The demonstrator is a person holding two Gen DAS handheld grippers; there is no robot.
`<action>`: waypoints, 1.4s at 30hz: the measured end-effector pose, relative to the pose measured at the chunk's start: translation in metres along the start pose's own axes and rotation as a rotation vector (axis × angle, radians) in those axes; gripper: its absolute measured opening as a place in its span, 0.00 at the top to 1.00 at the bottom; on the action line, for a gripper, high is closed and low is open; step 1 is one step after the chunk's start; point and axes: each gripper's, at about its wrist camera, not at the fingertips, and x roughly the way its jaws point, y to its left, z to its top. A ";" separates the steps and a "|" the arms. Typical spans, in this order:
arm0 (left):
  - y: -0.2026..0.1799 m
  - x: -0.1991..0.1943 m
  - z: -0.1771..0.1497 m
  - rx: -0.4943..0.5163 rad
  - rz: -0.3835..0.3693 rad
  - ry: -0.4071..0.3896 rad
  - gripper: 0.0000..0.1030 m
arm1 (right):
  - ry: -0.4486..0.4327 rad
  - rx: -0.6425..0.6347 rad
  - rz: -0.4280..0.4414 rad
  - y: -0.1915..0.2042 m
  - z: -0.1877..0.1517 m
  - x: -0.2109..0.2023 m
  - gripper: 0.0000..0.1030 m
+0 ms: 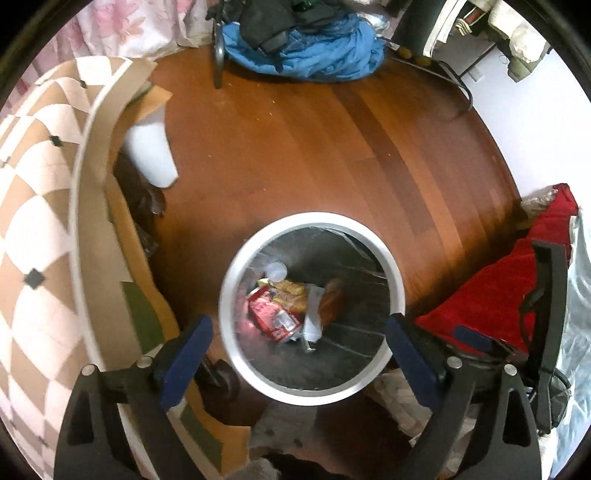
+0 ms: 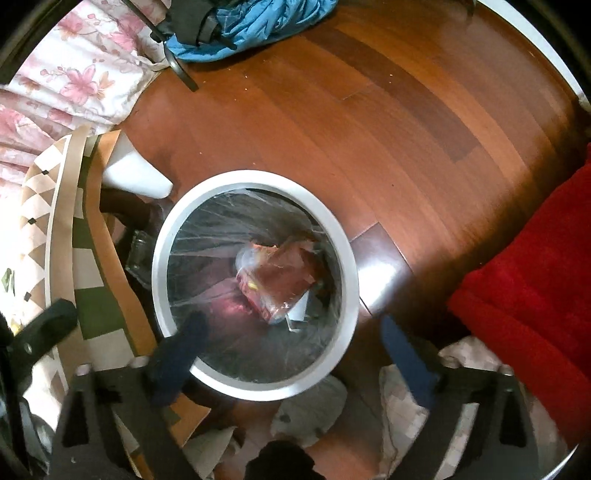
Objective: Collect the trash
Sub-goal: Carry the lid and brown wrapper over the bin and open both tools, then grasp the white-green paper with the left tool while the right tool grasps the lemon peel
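Left wrist view looks almost straight down into a round bin (image 1: 397,295) with a white rim, standing on a reddish wood floor (image 1: 314,147). A clear liner clings to its dark inner wall. At the bottom lies the trash (image 1: 284,306): a red wrapper, a yellow snack bag, a white strip of paper and a small clear cup lid. The left tongs (image 1: 299,332) are spread wide, one blue pad on each side of the rim, with nothing between them. A patterned mat (image 1: 33,221) with brown and cream tiles lies at the left edge, cardboard (image 1: 122,229) beside it. A red cloth (image 1: 509,288) sits at the right, and the other tool's black frame crosses in front of it. Blue fabric (image 1: 314,48) is heaped at the far side of the floor.

Right wrist view shows the same bin (image 2: 351,266) from above, nearer the left of the picture. The red wrapper (image 2: 280,280) rests inside under glare from the liner, with white paper at its lower edge. The right tongs (image 2: 291,339) are likewise released and empty; the left pad overlaps the bin's rim, while the right pad is over the floor beside it. Floral bedding (image 2: 74,74) fills the upper left, the red cloth (image 2: 535,295) the right, and the blue fabric (image 2: 258,22) the top.
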 end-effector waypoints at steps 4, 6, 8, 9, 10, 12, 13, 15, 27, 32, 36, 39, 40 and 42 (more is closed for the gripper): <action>0.005 -0.011 -0.006 0.017 0.082 -0.028 0.06 | -0.007 -0.036 -0.117 0.007 -0.009 -0.009 0.00; 0.006 -0.015 -0.008 0.023 0.110 -0.037 0.06 | -0.011 -0.062 -0.159 0.012 -0.015 -0.014 0.00; 0.007 -0.019 -0.013 0.030 0.134 -0.045 0.06 | -0.012 -0.082 -0.182 0.016 -0.020 -0.017 0.00; 0.006 -0.022 -0.016 0.037 0.148 -0.052 0.06 | -0.015 -0.091 -0.201 0.019 -0.023 -0.019 0.00; 0.006 -0.023 -0.017 0.041 0.157 -0.055 0.06 | -0.020 -0.102 -0.215 0.022 -0.026 -0.022 0.00; 0.005 -0.029 -0.020 0.046 0.169 -0.065 0.06 | -0.022 -0.108 -0.222 0.024 -0.030 -0.029 0.00; 0.004 -0.033 -0.022 0.048 0.173 -0.071 0.06 | -0.022 -0.107 -0.220 0.024 -0.031 -0.033 0.00; 0.001 -0.040 -0.025 0.053 0.179 -0.080 0.06 | -0.026 -0.105 -0.221 0.025 -0.034 -0.041 0.00; -0.015 -0.106 -0.048 0.086 0.212 -0.188 0.06 | -0.120 -0.099 -0.201 0.038 -0.061 -0.123 0.00; -0.014 -0.143 -0.059 0.087 0.188 -0.248 0.06 | -0.179 -0.110 -0.179 0.052 -0.077 -0.167 0.00; -0.009 -0.174 -0.069 0.079 0.180 -0.302 0.06 | -0.230 -0.108 -0.154 0.063 -0.091 -0.203 0.00; -0.001 -0.196 -0.075 0.061 0.192 -0.337 0.06 | -0.276 -0.092 -0.131 0.072 -0.102 -0.229 0.00; 0.004 -0.203 -0.077 0.049 0.199 -0.349 0.06 | -0.293 -0.090 -0.118 0.077 -0.105 -0.238 0.00; 0.019 -0.218 -0.081 0.016 0.190 -0.373 0.06 | -0.324 -0.092 -0.101 0.088 -0.111 -0.253 0.00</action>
